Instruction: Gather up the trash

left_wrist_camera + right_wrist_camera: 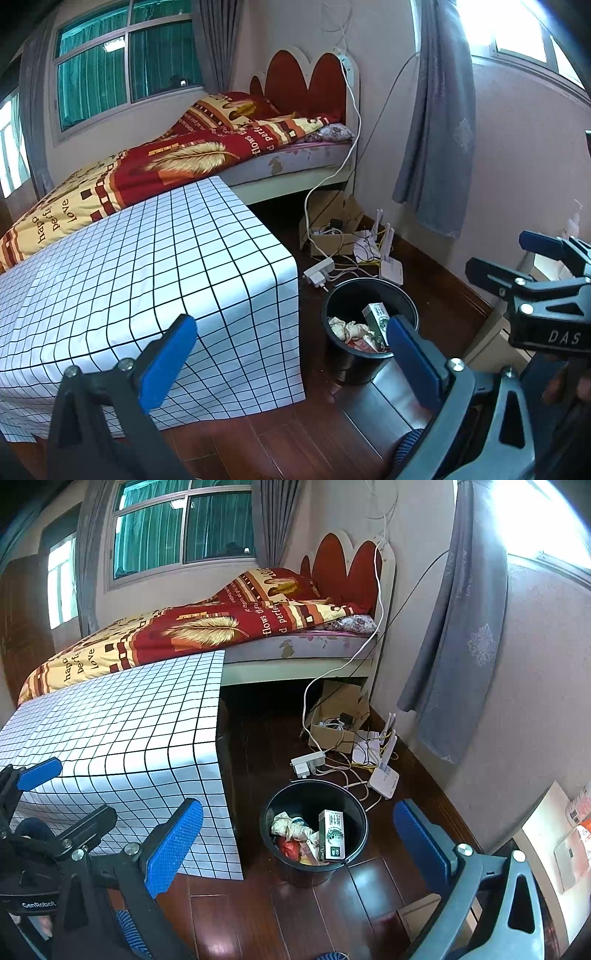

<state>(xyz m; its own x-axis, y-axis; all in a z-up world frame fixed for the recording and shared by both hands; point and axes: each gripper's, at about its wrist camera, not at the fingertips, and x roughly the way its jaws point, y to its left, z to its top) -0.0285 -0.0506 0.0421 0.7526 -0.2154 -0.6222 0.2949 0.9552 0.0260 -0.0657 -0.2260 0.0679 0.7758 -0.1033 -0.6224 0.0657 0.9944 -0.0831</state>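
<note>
Two grippers, both mine, hang with jaws spread wide and nothing held: the left gripper (291, 350) and the right gripper (299, 834) each frame the black bin (354, 812) on the floor below. Trash is already in the bin: a green-and-white carton (332, 834) standing on end against the near wall, crumpled paper (286, 825) beside it, and a red wrapper (286, 847) underneath. No loose trash shows on the table (129, 266) or on the floor around the bin, so I judge the collecting all but done.

Risk from here is mainly a careless swing. Both grippers hover close above the bin, and a low sweep could catch the rim and tip it, spilling the load across the boards. Just beyond the bin lie a power strip (306, 762), a router (384, 779) and tangled cables, easy to snag.

Underfoot is dark, glossy wood flooring (295, 915). A white grid-pattern cloth covers the table, which stands beside the bin. Behind it stands a bed (295, 162) with a red-and-yellow quilt, grey curtains and bright windows beyond.
</note>
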